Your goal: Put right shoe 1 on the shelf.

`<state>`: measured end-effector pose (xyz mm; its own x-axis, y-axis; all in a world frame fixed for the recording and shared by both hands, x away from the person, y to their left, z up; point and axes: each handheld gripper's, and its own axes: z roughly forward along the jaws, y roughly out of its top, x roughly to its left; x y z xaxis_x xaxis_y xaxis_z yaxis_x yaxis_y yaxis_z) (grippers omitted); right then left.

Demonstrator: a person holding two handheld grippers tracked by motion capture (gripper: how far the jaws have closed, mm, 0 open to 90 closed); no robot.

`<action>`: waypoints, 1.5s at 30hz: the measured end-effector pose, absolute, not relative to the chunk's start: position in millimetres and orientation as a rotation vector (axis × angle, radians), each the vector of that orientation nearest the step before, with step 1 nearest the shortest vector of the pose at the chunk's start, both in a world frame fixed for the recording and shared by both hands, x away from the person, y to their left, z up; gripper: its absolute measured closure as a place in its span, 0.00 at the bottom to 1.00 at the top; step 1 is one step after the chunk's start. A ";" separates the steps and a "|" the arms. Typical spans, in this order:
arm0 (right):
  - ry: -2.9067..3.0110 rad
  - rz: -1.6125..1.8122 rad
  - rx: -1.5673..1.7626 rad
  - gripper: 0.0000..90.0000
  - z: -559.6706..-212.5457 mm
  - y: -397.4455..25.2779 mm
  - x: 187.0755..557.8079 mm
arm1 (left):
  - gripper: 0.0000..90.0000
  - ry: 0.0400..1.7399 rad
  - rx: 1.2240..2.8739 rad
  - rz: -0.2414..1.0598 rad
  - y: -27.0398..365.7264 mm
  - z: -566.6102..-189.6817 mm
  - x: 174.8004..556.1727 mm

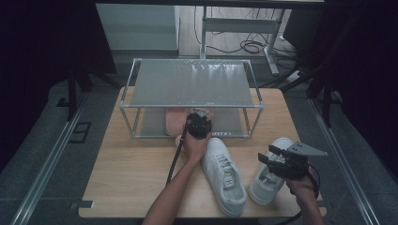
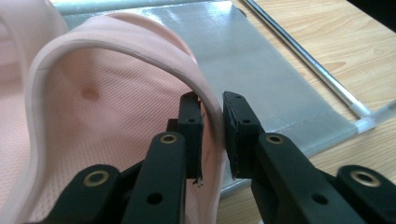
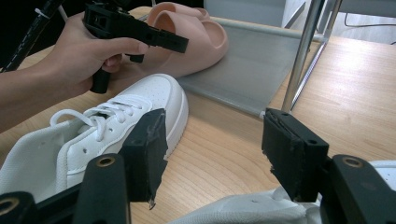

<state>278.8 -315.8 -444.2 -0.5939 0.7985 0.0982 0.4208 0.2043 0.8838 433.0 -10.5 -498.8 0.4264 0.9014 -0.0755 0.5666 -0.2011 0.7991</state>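
Left gripper view: left tool (image 2: 212, 135) pinches pink slipper (image 2: 93, 116) rim between jaws.

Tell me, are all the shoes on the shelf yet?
Not yet. The pink slipper already lies on the rack's lower shelf, with the left tongs shut on its edge. The right tongs hang open above one white sneaker. That one and the other white sneaker sit on the wooden table. The top shelf holds nothing.

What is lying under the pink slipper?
The pink slipper lies on the rack's grey lower shelf. The left gripper pinches its rim. Whatever lies beneath its sole is hidden.
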 end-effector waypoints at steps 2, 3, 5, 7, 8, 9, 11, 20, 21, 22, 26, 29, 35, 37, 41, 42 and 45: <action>2.101 1.355 1.139 0.45 -443.9 -316.6 278.7 | 0.88 1.268 1.874 0.531 -11.8 -499.5 433.7; 2.099 1.356 1.138 0.45 -443.8 -317.1 278.7 | 0.88 1.269 1.869 0.531 -12.0 -500.0 434.4; 2.096 1.356 1.138 0.45 -443.6 -317.9 278.7 | 0.87 1.268 1.871 0.531 -12.5 -500.7 435.1; 2.097 1.355 1.137 0.45 -443.6 -318.2 278.7 | 0.84 1.268 1.870 0.526 -12.3 -501.3 435.7; 2.097 1.356 1.140 0.45 -443.7 -318.0 278.7 | 0.81 1.269 1.864 0.520 -12.2 -501.6 436.0; 2.098 1.356 1.139 0.45 -443.8 -317.9 278.7 | 0.77 1.258 1.873 0.517 -10.9 -501.4 436.0; 2.099 1.356 1.136 0.45 -443.6 -317.7 278.5 | 0.71 1.239 1.881 0.520 -8.8 -500.5 434.0; 2.100 1.353 1.135 0.45 -442.9 -317.2 277.9 | 0.64 1.243 1.840 0.455 13.2 -488.7 398.5; 2.100 1.352 1.133 0.45 -442.9 -317.0 277.9 | 0.65 1.231 1.843 0.456 18.0 -487.0 393.4; 2.097 1.353 1.131 0.45 -442.9 -316.6 277.8 | 0.68 1.217 1.851 0.456 23.1 -485.4 388.3; 2.098 1.352 1.133 0.45 -442.9 -315.7 277.7 | 0.79 1.180 1.867 0.449 45.1 -481.3 369.8; 2.103 1.348 1.129 0.45 -442.6 -314.8 277.2 | 0.88 1.155 1.884 0.449 63.5 -480.1 356.8; 2.102 1.347 1.130 0.45 -443.2 -313.9 277.3 | 0.99 1.124 1.920 0.447 92.6 -481.9 336.0; 2.103 1.346 1.130 0.45 -443.5 -313.5 277.5 | 1.00 1.123 1.930 0.442 98.7 -483.1 331.0; 2.107 1.346 1.130 0.45 -443.6 -312.6 277.1 | 1.00 1.127 1.936 0.431 108.7 -486.5 321.6; 2.107 1.346 1.131 0.45 -443.7 -312.5 277.2 | 1.00 1.128 1.937 0.427 110.7 -487.4 319.4; 2.107 1.341 1.132 0.45 -444.6 -312.5 277.9 | 1.00 1.127 1.948 0.420 115.3 -491.0 314.6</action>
<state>277.9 -312.5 -444.6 -0.5939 0.7996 0.0890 0.4190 0.2129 0.8827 314.6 115.3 -491.0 0.5419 0.8330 -0.1117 0.5566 -0.2561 0.7903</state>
